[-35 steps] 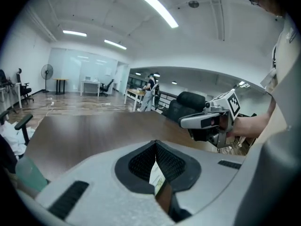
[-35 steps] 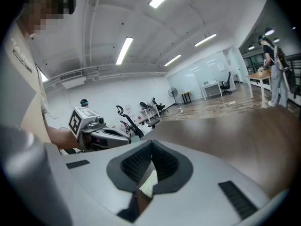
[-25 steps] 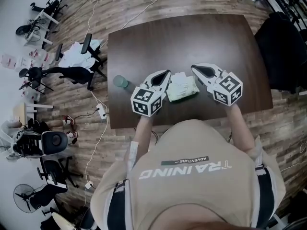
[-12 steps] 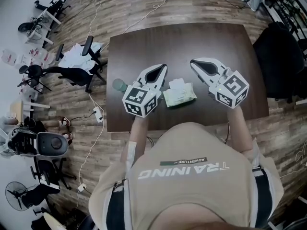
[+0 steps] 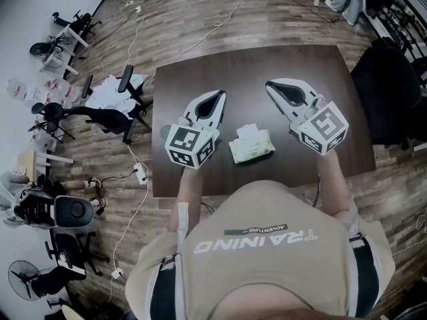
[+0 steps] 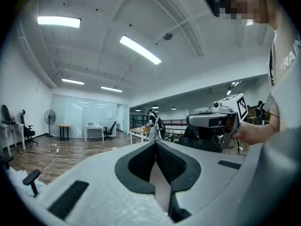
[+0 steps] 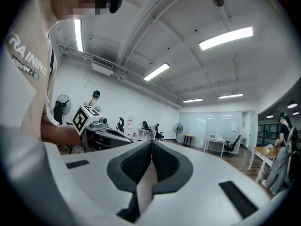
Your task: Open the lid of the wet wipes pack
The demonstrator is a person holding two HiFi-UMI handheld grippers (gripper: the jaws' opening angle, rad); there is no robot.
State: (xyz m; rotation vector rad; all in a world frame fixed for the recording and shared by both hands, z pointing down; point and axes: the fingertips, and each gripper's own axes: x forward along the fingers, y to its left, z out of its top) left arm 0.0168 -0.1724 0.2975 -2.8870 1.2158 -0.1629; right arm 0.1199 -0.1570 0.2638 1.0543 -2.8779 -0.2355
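Left gripper (image 5: 215, 100): jaws pressed together on nothing, held level at the pack's 9 o'clock. Wet wipes pack (image 5: 252, 145) lies untouched near the table's (image 5: 253, 65) 6 o'clock edge, with a pale flap at its 12 o'clock end that is likely the lid up. Right gripper (image 5: 275, 87) at the pack's 2 o'clock, likewise closed and empty, apparently parked clear.

My left tool (image 6: 155, 144) points level across the room, jaws together and empty; beyond it, a hand (image 6: 253, 133) holds the right tool (image 6: 214, 125).
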